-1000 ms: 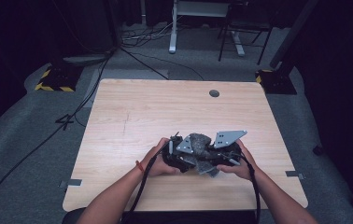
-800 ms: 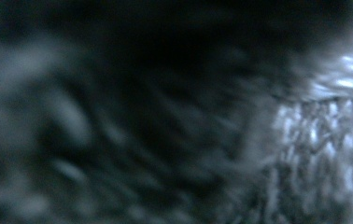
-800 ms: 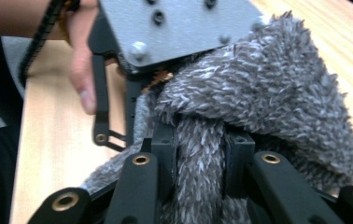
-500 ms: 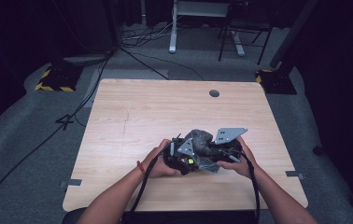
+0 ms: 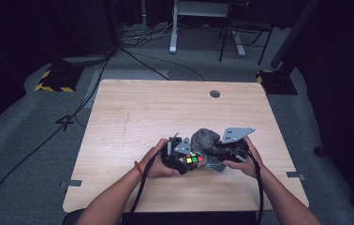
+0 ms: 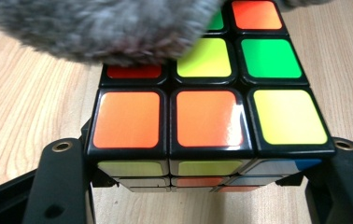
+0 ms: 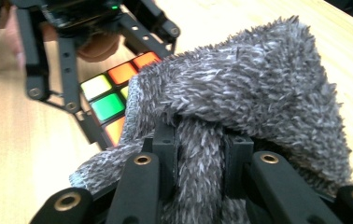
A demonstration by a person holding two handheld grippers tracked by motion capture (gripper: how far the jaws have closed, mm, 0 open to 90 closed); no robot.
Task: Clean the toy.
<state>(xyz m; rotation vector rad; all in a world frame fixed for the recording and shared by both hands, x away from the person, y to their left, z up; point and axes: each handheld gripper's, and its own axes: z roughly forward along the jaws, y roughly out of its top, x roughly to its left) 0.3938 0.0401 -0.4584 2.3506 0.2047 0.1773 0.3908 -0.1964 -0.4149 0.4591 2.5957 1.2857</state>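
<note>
We see both hands meeting near the front edge of the wooden worktop (image 5: pixel 156 112). The left gripper (image 6: pixel 202 186) has its fingers (image 6: pixel 60 186) clamped on the two sides of a colour cube (image 6: pixel 207 116), holding it just above the wood. The right gripper (image 7: pixel 200 158) pinches a fold of fluffy grey cloth (image 7: pixel 258 88) between its fingers (image 7: pixel 165 140), and the cloth drapes over the far part of the cube's top face. In the high view the cube (image 5: pixel 193 159) sits between the hands, though whether it touches the worktop there is hard to tell.
</note>
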